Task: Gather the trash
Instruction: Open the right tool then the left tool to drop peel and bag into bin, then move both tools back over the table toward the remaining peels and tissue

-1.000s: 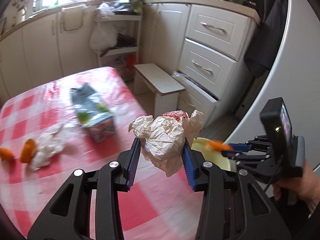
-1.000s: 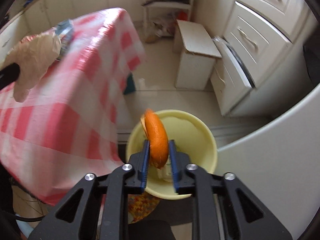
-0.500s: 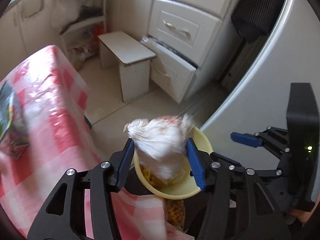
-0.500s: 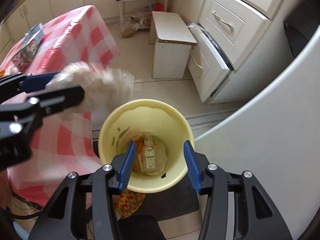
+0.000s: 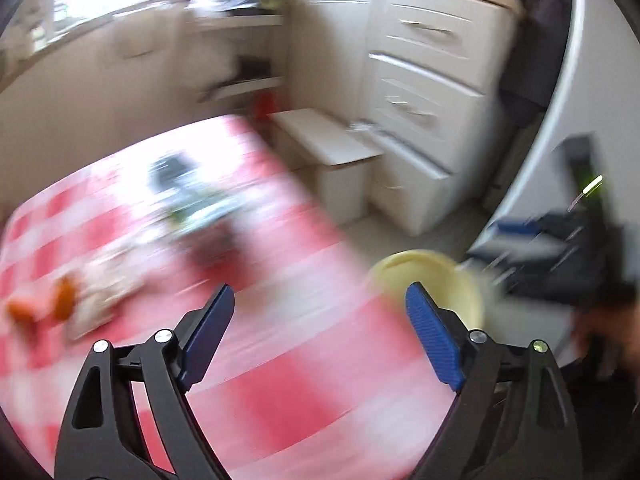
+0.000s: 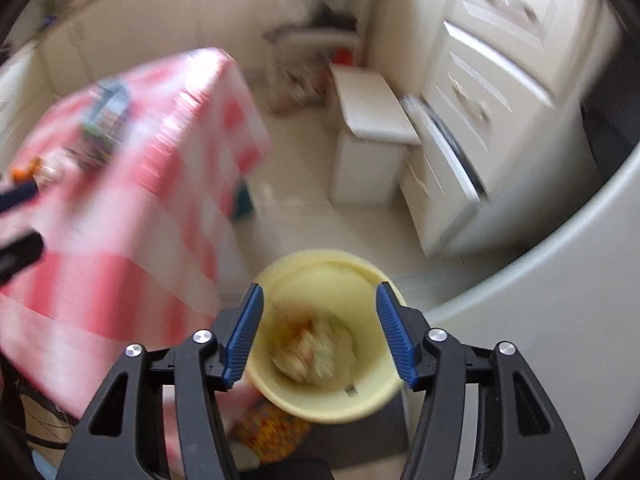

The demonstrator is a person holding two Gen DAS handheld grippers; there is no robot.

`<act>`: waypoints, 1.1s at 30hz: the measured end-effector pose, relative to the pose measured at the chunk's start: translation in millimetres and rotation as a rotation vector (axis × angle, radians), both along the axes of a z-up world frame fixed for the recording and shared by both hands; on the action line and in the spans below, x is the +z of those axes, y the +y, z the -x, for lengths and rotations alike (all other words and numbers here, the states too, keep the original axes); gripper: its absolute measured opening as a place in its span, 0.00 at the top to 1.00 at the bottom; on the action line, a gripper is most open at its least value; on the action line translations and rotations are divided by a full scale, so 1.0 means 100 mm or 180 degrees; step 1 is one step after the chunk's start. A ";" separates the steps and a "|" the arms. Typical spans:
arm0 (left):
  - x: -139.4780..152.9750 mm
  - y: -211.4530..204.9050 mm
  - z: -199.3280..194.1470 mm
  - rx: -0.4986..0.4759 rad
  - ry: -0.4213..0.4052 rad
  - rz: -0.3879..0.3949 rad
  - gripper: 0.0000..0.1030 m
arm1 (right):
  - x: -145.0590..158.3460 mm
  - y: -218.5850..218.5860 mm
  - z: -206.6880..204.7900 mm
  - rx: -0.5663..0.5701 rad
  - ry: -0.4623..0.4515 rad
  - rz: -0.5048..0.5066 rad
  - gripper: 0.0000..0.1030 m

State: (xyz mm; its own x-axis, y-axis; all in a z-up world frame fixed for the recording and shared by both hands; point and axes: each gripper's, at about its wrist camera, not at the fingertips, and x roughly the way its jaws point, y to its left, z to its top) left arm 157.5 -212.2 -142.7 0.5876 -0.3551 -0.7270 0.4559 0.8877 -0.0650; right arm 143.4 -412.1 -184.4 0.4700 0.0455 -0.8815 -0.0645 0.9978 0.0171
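Note:
A yellow bin (image 6: 328,336) stands on the floor beside the table, with a crumpled paper wad (image 6: 316,352) and other trash lying inside. My right gripper (image 6: 320,336) hangs over the bin, its jaws opening with nothing between them. My left gripper (image 5: 320,336) is over the red-checked tablecloth (image 5: 280,380), jaws opening wide and empty. The bin (image 5: 428,280) shows just right of it. On the far left of the table lie orange peels (image 5: 44,304), a white tissue (image 5: 100,292) and a blue-green carton (image 5: 180,188), all blurred.
A white stool (image 6: 372,140) stands on the floor past the table corner. White drawers (image 6: 480,92), one pulled ajar, line the right side. A pale curved appliance wall (image 6: 540,312) closes in behind the bin. The other gripper (image 5: 560,248) shows at the left view's right edge.
The left gripper let the paper wad fall into the bin, opened wide and swung back over the table. The right gripper dropped its orange peel in the bin and opened further.

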 end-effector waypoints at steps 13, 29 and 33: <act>-0.35 2.20 -0.51 0.1212 0.0486 0.0031 0.18 | 0.35 1.68 0.03 0.1611 -0.0454 -0.0097 0.32; -0.44 2.05 -1.15 0.0830 0.0405 -0.0474 0.06 | 0.26 2.31 -0.13 0.1826 -0.0308 0.0013 0.28; -0.46 2.05 -1.20 0.0850 0.0411 -0.0465 0.06 | 0.23 2.42 -0.13 0.1893 -0.0293 0.0062 0.28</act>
State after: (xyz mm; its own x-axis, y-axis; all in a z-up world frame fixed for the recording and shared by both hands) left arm 277.1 -7.1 -188.7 0.5455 -0.0875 -0.8335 0.2021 0.9789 0.0295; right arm 156.1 -169.8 -161.0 0.4432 0.3083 -0.8417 -0.6120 0.7902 -0.0328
